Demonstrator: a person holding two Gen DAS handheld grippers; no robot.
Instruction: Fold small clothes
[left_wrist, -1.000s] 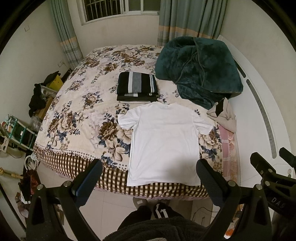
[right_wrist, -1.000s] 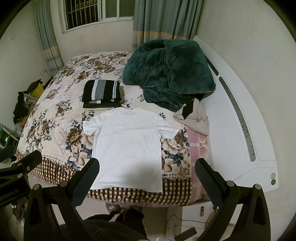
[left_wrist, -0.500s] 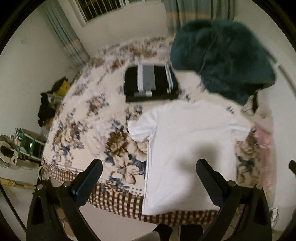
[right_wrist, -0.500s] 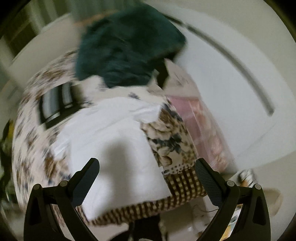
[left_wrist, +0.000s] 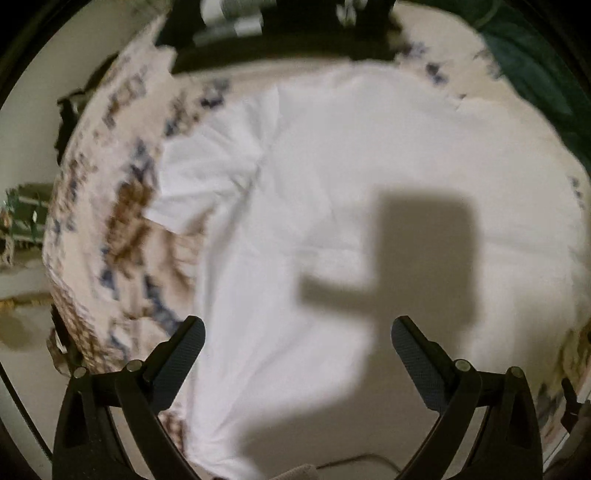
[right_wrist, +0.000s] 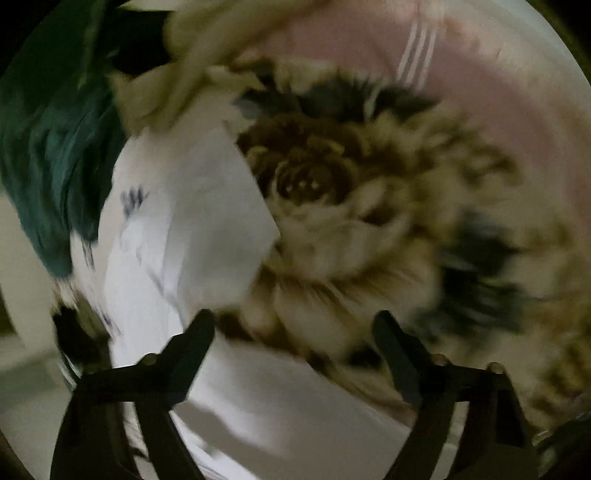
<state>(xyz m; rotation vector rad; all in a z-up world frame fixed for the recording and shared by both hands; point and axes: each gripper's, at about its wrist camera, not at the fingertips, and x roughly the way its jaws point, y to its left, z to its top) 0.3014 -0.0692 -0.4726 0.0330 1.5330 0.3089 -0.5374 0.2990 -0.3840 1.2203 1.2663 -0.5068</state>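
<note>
Flanking white T-shirt, folded striped garment, green blanket, floral bedspread

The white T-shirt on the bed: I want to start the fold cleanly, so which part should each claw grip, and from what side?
Probably the sleeves. The white T-shirt lies flat and spread on the floral bedspread, so its middle offers no edge. The short sleeve sticks out sideways: bring the open left claw down onto it from above. The right claw, jaws closing with nothing between, could take the other sleeve.
</note>
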